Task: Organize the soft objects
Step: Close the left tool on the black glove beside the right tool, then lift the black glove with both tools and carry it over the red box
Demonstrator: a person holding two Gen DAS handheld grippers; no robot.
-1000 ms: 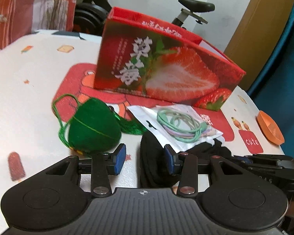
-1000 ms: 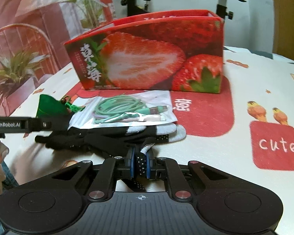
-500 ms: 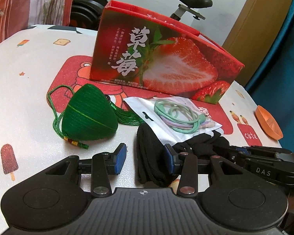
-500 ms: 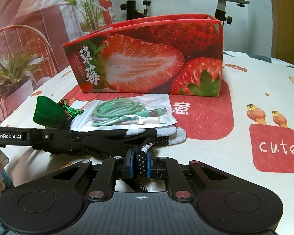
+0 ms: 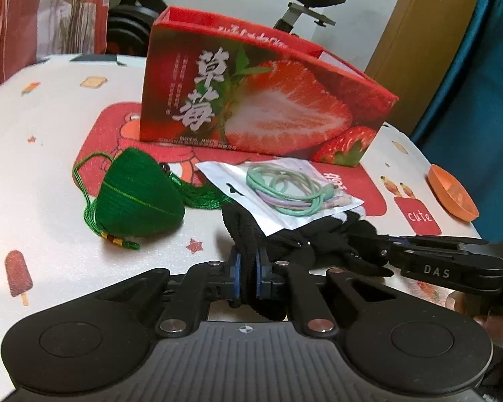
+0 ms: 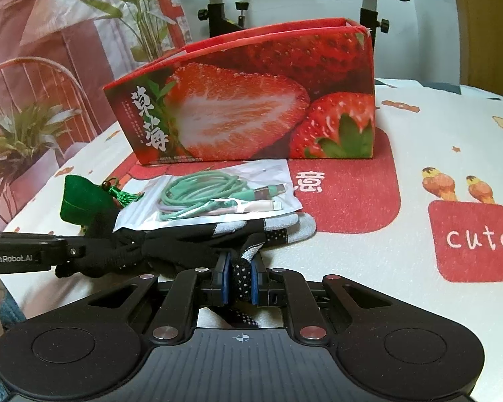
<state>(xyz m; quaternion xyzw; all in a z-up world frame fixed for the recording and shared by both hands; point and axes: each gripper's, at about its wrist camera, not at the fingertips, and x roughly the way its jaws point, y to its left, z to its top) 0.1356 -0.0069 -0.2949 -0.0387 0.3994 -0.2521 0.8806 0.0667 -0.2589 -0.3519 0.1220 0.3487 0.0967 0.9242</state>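
Black knit glove (image 5: 322,234) is seen in the left wrist view just in front of the strawberry box (image 5: 261,100), w/ the clear cable packet (image 5: 281,194) lying across it. Left gripper (image 5: 248,269) has just been closing; its pads are now clenched on the glove's cuff end. Green tasselled pouch (image 5: 137,197) lies in front of the box's left end, untouched. Right gripper (image 5: 379,251) is seen reaching in from the right.

Right wrist view: right gripper (image 6: 241,283) is clamped on the dotted fingertip part of the glove (image 6: 184,244); left gripper (image 6: 67,251) enters at left. Box (image 6: 251,100) stands open-topped behind.

Step judged: two-handed pick-up of the glove, approx. early in the task. Next move prob. needs both ends lifted together so the packet slides off, then carried to the box.
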